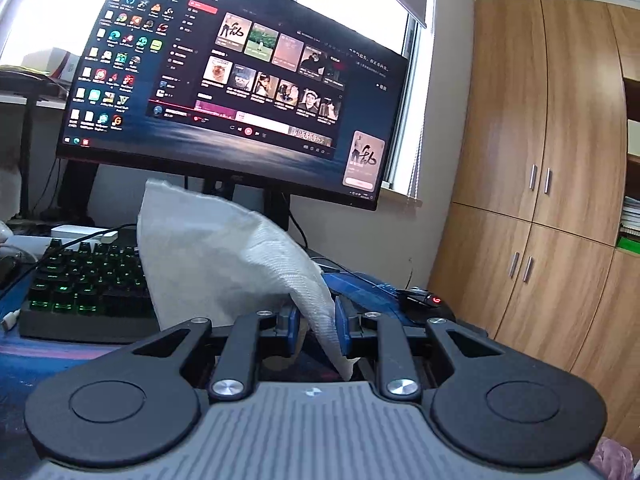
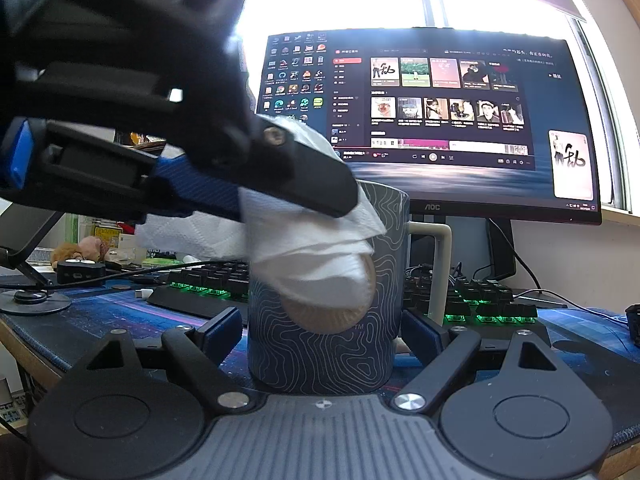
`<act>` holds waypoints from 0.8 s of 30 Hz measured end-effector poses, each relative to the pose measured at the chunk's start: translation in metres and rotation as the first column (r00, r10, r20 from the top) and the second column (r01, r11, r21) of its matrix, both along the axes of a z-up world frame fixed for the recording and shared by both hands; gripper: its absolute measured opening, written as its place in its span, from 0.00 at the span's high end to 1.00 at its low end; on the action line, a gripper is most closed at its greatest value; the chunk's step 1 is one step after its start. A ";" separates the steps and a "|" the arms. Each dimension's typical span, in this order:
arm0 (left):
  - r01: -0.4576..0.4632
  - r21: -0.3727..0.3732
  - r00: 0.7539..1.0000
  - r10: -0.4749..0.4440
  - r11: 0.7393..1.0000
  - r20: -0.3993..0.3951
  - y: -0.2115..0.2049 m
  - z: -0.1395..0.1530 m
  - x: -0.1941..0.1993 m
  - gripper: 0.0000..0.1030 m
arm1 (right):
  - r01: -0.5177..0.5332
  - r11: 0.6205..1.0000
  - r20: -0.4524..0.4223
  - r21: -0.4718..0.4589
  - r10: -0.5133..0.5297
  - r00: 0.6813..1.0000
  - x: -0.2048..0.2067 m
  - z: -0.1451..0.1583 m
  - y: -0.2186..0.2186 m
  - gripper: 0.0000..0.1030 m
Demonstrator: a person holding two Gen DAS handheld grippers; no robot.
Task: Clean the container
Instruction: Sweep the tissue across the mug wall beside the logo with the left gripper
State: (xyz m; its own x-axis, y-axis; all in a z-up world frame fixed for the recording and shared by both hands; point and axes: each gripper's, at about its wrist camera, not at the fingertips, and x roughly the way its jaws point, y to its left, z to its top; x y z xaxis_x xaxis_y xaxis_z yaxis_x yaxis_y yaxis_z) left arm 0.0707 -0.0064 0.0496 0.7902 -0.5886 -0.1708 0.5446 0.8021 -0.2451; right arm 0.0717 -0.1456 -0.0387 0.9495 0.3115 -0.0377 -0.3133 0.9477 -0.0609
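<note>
A dark blue mug [image 2: 320, 344] with white contour lines and a pale handle [image 2: 438, 256] stands upright on the desk mat. My right gripper [image 2: 322, 334] is shut on the mug, one blue pad on each side. My left gripper [image 1: 316, 330] is shut on a white paper towel [image 1: 224, 256]. In the right wrist view the left gripper [image 2: 260, 196] reaches in from the upper left and holds the paper towel [image 2: 316, 256] against the mug's near side, just under the rim. The mug's inside is hidden.
A backlit keyboard [image 2: 480, 304] lies behind the mug, also in the left wrist view [image 1: 84, 284]. A lit monitor [image 2: 432, 120] stands behind it. A mouse [image 1: 424, 300] lies to the right. A wooden wardrobe [image 1: 540, 184] fills the right side. Cables and clutter [image 2: 80, 264] sit at left.
</note>
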 end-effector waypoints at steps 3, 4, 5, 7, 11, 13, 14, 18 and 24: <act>0.001 0.006 1.000 -0.001 1.000 0.001 0.000 0.000 0.000 0.79 | -0.001 1.000 0.000 0.002 0.001 1.000 0.000 0.000 0.000 0.14; -0.001 0.007 1.000 0.001 1.000 0.000 0.000 -0.001 0.000 0.79 | -0.001 1.000 0.001 0.002 0.001 1.000 0.000 0.000 0.000 0.14; -0.005 0.008 1.000 0.005 1.000 -0.001 0.001 -0.001 0.000 0.79 | -0.001 1.000 0.001 0.001 0.001 1.000 0.000 0.000 0.000 0.14; -0.015 0.010 1.000 0.016 1.000 -0.003 0.004 -0.001 -0.001 0.79 | -0.001 1.000 0.001 0.001 0.001 1.000 0.001 0.000 0.000 0.14; -0.040 0.009 0.999 0.040 0.999 -0.002 0.011 -0.002 -0.003 0.76 | -0.001 1.000 0.001 0.003 0.001 1.000 0.000 0.000 0.000 0.14; -0.049 0.007 0.999 0.049 0.999 -0.002 0.014 -0.002 -0.003 0.76 | -0.001 1.000 0.001 0.003 0.001 1.000 0.000 0.001 0.000 0.14; -0.051 0.008 0.999 0.051 0.999 -0.004 0.015 -0.002 -0.002 0.76 | -0.001 1.000 0.001 0.003 0.001 1.000 0.000 0.001 0.000 0.14; -0.053 0.011 0.999 0.053 0.999 -0.004 0.016 -0.002 -0.001 0.76 | -0.001 1.000 0.001 0.002 0.000 1.000 0.000 0.001 0.000 0.14; -0.050 0.000 0.999 0.050 0.999 -0.006 0.014 -0.002 -0.001 0.76 | -0.002 1.000 0.001 0.000 0.002 1.000 0.000 0.001 0.000 0.14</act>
